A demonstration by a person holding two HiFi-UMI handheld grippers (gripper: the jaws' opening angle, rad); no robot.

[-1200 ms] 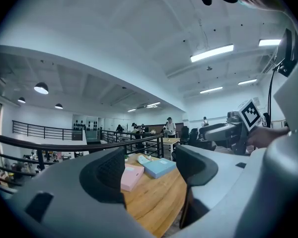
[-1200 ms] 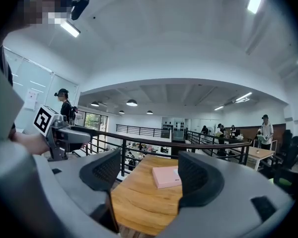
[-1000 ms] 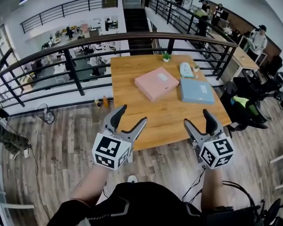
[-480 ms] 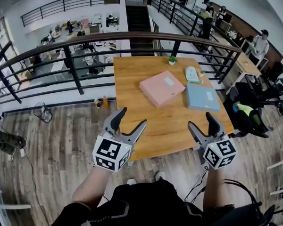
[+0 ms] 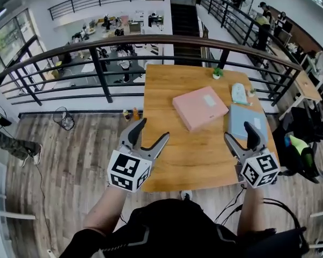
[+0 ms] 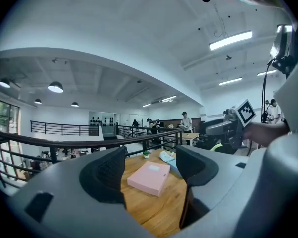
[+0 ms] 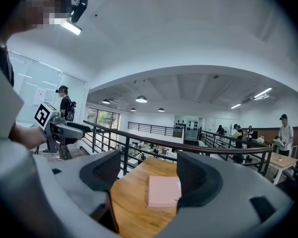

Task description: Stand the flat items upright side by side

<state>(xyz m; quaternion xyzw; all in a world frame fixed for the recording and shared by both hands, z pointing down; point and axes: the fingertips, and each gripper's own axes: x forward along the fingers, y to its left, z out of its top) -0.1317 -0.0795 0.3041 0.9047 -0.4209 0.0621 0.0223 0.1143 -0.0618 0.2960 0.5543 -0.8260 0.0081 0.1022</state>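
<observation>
On the square wooden counter (image 5: 185, 152) by the black metal railing (image 5: 100, 71), the flat pink box (image 5: 200, 107) and flat light-blue box (image 5: 237, 120) are lying flat next to each other. The blue one is partly behind the right gripper (image 5: 238, 133). That one and the left gripper (image 5: 153, 130) are both spread wide and empty. There's a small potted plant (image 5: 217, 72) at the far edge.

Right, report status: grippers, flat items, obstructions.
Left hand-held gripper open, empty. Right hand-held gripper open, empty. Pink box, blue box lying flat on table. Nothing blocking approach.

No text, number or brand can be read anywhere; the white label (image 5: 208, 98) on the pink file box (image 5: 196, 110) is too small to make out.
</observation>
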